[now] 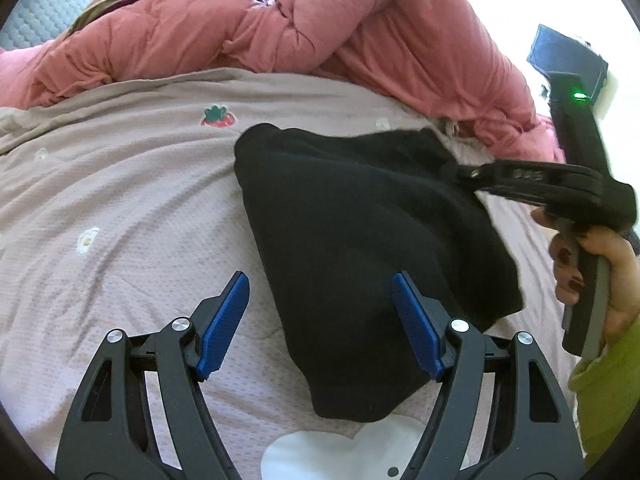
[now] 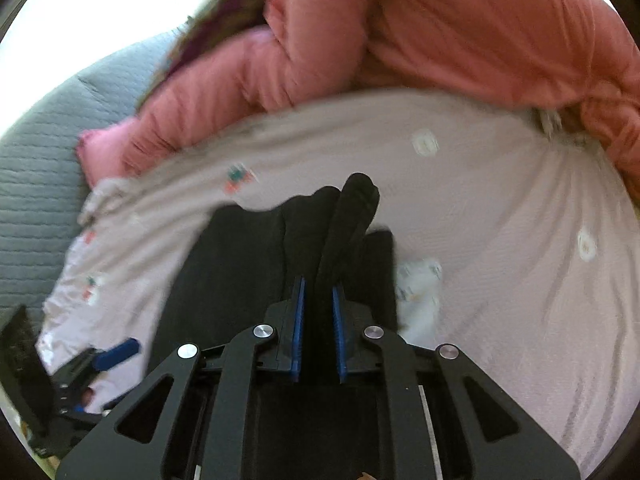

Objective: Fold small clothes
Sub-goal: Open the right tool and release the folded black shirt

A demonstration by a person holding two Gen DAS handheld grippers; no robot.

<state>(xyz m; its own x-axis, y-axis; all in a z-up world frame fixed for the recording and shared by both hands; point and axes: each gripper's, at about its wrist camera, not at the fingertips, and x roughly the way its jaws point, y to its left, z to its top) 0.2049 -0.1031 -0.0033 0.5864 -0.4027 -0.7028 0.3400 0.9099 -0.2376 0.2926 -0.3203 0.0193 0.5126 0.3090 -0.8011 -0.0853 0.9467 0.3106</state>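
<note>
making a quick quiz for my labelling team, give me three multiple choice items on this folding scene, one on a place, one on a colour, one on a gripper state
1. Where does the black garment lie?
A. on the lilac printed sheet
B. on top of the pink duvet
C. on a wooden table

2. What colour are the pads of the left gripper?
A. red
B. blue
C. white

3. What is the right gripper doing?
A. hanging wide open over bare sheet
B. closed on an edge of the black garment
C. holding a pillow

Answers:
1 A, the garment is spread on the sheet, in front of the duvet.
2 B, both pads show blue.
3 B, black fabric runs up between its nearly closed pads.
</note>
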